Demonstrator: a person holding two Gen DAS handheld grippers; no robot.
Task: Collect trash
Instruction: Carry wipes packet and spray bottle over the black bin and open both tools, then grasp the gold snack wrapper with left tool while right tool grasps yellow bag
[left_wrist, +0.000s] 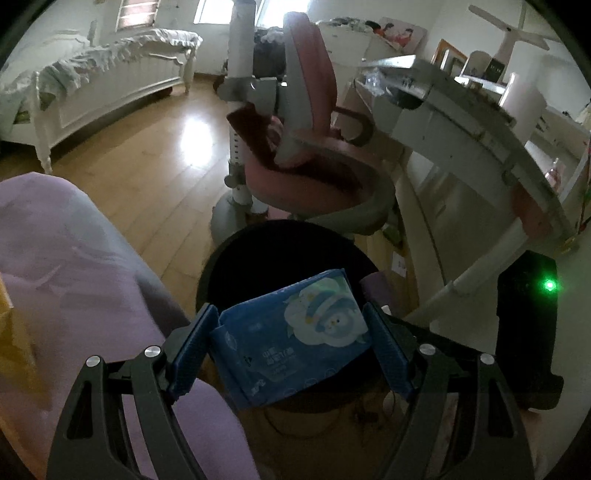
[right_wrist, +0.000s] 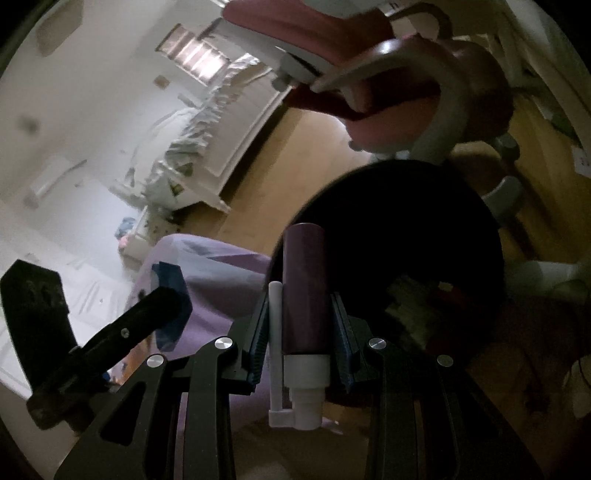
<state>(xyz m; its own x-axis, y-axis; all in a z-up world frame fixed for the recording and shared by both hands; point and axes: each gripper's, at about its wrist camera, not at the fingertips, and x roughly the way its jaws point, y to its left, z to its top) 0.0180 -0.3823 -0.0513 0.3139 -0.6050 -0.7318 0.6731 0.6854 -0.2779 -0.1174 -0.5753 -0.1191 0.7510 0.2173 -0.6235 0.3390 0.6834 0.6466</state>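
My left gripper (left_wrist: 291, 343) is shut on a blue tissue pack (left_wrist: 295, 332) with a cartoon print and holds it over the near rim of a black round trash bin (left_wrist: 251, 254). My right gripper (right_wrist: 301, 328) is shut on a purple spray bottle (right_wrist: 304, 288) with a white nozzle, held over the rim of the same bin (right_wrist: 424, 206). The bottle's tip (left_wrist: 375, 286) also shows in the left wrist view, right of the pack. The left gripper (right_wrist: 166, 295) shows in the right wrist view at the left.
A pink and grey desk chair (left_wrist: 314, 147) stands just behind the bin on a wooden floor (left_wrist: 147, 147). A white desk (left_wrist: 461, 110) is to the right, a white bed (left_wrist: 92, 81) at the back left. Lilac fabric (left_wrist: 74, 277) lies close on the left.
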